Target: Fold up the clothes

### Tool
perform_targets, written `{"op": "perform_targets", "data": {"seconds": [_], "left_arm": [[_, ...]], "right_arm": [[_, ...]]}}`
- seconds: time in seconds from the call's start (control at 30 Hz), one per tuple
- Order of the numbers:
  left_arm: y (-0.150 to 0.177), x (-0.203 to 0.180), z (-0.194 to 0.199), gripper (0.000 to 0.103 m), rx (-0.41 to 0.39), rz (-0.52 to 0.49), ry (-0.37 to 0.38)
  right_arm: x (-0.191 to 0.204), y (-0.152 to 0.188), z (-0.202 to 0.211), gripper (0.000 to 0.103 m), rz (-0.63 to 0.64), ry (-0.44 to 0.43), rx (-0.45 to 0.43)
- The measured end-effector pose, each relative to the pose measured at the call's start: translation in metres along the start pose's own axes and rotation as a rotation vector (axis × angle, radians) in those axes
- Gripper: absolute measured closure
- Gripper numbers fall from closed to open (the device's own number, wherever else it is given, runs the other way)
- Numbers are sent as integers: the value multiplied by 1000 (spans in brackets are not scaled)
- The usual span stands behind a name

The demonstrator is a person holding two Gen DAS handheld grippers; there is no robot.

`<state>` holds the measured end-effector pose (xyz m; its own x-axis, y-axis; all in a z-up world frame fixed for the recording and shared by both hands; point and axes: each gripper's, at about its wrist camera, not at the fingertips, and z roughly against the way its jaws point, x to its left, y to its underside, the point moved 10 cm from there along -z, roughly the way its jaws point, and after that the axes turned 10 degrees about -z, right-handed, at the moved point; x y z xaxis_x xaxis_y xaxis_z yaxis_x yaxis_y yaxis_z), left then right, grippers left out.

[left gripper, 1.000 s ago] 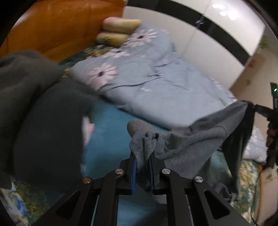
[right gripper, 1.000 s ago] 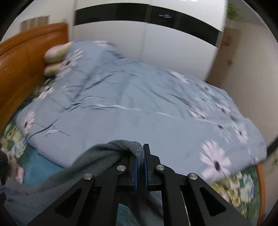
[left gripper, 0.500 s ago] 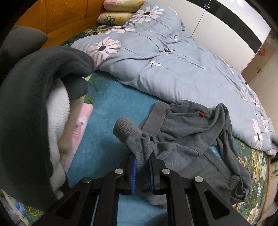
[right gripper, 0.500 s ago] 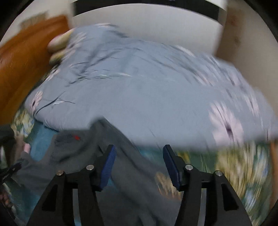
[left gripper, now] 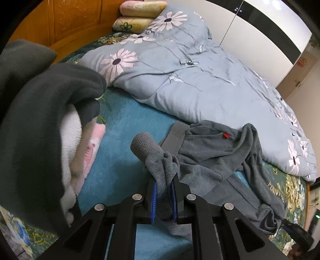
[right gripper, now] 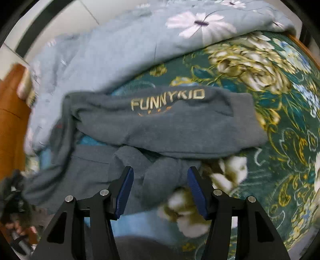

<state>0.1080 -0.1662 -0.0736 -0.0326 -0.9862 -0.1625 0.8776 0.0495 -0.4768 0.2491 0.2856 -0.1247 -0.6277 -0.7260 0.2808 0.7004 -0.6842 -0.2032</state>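
Grey sweatpants point(left gripper: 216, 152) lie crumpled on the bed's teal sheet. My left gripper point(left gripper: 164, 192) is shut on one ribbed leg cuff point(left gripper: 146, 148) of the pants, low over the sheet. In the right wrist view the pants point(right gripper: 170, 124) show gold "FUNNYKID" lettering. My right gripper point(right gripper: 160, 186) is open, with its blue pads either side of a bunched grey fold point(right gripper: 160, 176). The right gripper shows in the left wrist view point(left gripper: 298, 234) at the lower right, and the left one at the right wrist view's lower left point(right gripper: 16, 202).
A pile of folded clothes point(left gripper: 40, 130), dark grey, white and pink, stands close on the left. A blue floral duvet point(left gripper: 200, 80) is heaped along the far side of the bed. Pillows point(left gripper: 138, 16) and a wooden headboard point(left gripper: 66, 22) are behind. A floral sheet point(right gripper: 270, 120) covers the bed's right part.
The pants were held stretched in the air by both grippers. The right gripper let go and opened, and the pants dropped onto the bed. The right gripper has swung down over them.
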Motion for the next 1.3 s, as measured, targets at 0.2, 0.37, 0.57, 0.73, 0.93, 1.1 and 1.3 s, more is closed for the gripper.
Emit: {"op": "perform_targets", "data": {"seconds": [0.2, 0.37, 0.57, 0.73, 0.93, 1.1, 1.3], "left_arm": [[7, 3, 11, 90, -8, 3, 17], [-11, -4, 15, 90, -12, 29, 64], [-74, -36, 44, 90, -103, 51, 172], [-112, -49, 92, 90, -237, 35, 249], [-32, -17, 15, 90, -28, -32, 87], [21, 10, -32, 90, 124, 35, 58], [15, 10, -35, 90, 127, 36, 54]], "right_arm": [[-28, 20, -12, 97, -88, 66, 51], [-26, 16, 68, 98, -93, -108, -55], [-21, -50, 161, 98, -86, -147, -235], [-25, -87, 260, 98, -85, -166, -501], [-98, -21, 178, 99, -228, -87, -339], [-159, 55, 70, 102, -385, 2, -77], [-161, 32, 61, 100, -452, -106, -113]]}}
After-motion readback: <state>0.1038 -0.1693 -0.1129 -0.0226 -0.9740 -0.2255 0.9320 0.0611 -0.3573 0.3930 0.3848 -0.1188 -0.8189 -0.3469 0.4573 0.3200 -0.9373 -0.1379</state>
